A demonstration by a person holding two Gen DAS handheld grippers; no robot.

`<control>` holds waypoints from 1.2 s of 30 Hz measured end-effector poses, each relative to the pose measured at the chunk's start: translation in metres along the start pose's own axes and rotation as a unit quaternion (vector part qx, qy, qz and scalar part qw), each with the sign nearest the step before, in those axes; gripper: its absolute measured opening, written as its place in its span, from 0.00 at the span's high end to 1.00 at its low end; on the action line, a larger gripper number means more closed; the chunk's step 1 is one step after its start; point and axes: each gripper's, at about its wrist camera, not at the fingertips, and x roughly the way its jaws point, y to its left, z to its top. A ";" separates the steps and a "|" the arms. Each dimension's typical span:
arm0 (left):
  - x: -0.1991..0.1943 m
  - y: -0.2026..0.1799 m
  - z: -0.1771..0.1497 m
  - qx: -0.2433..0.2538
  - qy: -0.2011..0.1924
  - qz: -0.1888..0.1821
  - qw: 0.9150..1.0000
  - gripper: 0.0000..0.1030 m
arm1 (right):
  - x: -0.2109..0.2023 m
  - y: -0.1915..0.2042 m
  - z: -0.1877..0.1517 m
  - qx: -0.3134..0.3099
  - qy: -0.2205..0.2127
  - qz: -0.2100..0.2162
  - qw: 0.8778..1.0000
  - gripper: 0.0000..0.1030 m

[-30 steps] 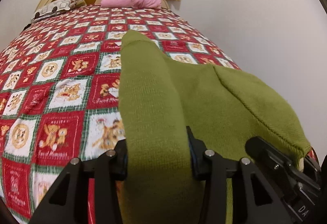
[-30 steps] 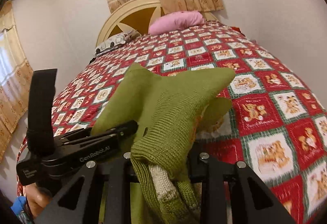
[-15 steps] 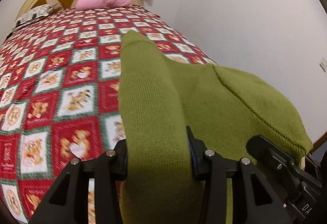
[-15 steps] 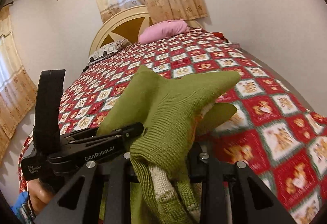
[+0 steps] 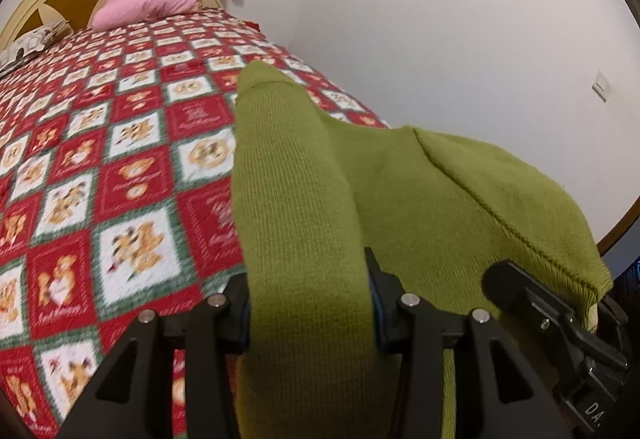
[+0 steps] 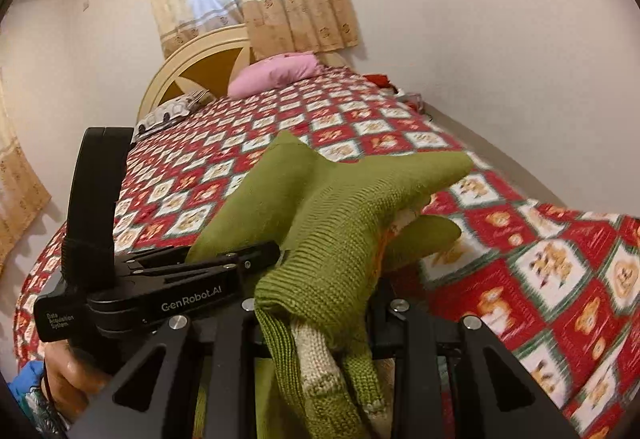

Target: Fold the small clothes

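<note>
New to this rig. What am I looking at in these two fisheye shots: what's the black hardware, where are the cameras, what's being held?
There is no robot arm here. A person carries a handheld two-finger gripper in each hand, and each gripper has a fisheye camera looking forward along its fingers. The black bars at the bottom of each picture are that gripper's own fingers.

In the left wrist view, the left gripper is clamped on a green knitted garment. In the right wrist view, the right gripper is clamped on another part of the same garment, near a ribbed edge with some cream knit. That view also shows the left gripper from the side, with the person's hand on its handle.

Below is a bed with a red, white and green teddy-bear quilt, a pink pillow and a patterned pillow by the headboard. The garment is held up above the quilt.
</note>
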 end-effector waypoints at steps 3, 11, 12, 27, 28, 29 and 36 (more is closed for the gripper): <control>0.015 -0.007 0.014 0.005 -0.017 -0.003 1.000 0.56 | 0.010 -0.012 0.012 -0.006 -0.017 -0.015 1.000 0.73; 0.089 -0.019 0.036 0.014 0.022 0.029 0.999 0.54 | 0.077 -0.061 0.026 0.027 0.023 -0.068 0.997 0.73; 0.093 -0.017 0.036 0.009 0.028 0.032 0.999 0.51 | 0.087 -0.068 0.025 0.036 0.036 -0.075 0.996 0.73; 0.075 -0.012 0.033 0.006 0.035 0.043 0.998 0.27 | 0.069 -0.095 -0.002 0.109 0.050 -0.044 0.992 0.44; 0.073 -0.011 0.032 0.007 0.035 0.043 0.998 0.27 | 0.062 -0.093 -0.006 0.112 0.048 -0.041 0.992 0.44; 0.069 -0.011 0.029 0.008 0.034 0.041 0.999 0.27 | 0.055 -0.092 -0.012 0.116 0.049 -0.040 0.991 0.44; 0.054 -0.007 0.003 -0.017 0.044 0.011 0.999 0.22 | 0.045 -0.081 -0.043 0.114 0.083 -0.038 0.989 0.44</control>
